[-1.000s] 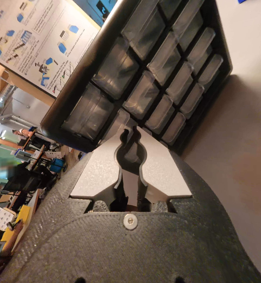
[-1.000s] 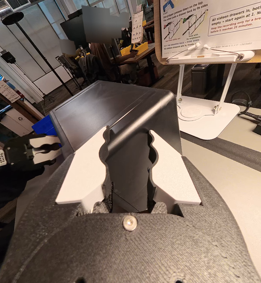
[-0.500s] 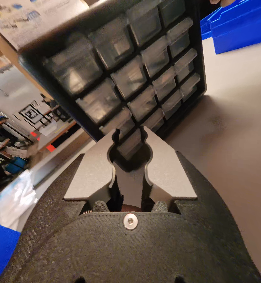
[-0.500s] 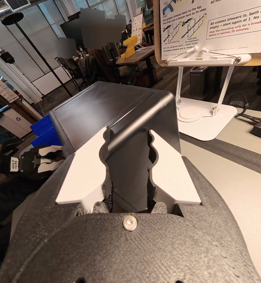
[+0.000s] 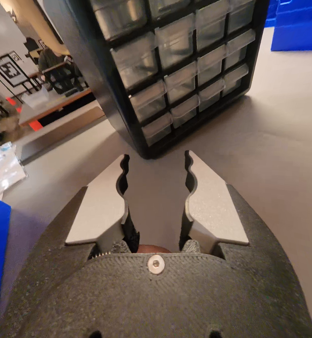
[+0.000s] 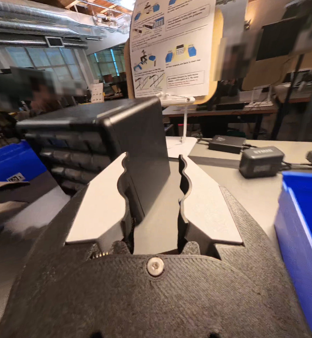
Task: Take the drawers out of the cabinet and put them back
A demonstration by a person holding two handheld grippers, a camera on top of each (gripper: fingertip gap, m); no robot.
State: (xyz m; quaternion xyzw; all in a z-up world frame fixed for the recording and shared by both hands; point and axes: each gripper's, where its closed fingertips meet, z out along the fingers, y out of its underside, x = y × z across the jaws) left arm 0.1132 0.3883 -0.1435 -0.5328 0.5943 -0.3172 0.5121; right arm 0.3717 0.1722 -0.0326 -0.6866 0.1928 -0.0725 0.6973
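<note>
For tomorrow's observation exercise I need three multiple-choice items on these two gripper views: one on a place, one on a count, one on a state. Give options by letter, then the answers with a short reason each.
1. Where does the black drawer cabinet stand?
A. on the grey table
B. on the floor
C. inside a blue bin

2. How many drawers does the cabinet's bottom row show in the left wrist view?
A. two
B. four
C. six

3. How does the left gripper stand?
A. shut on a drawer
B. open, holding nothing
C. shut on a blue bin

Answers:
1 A, its base rests on the grey table.
2 B, four clear drawer fronts run along the bottom.
3 B, only bare table shows between its spread fingers.
</note>
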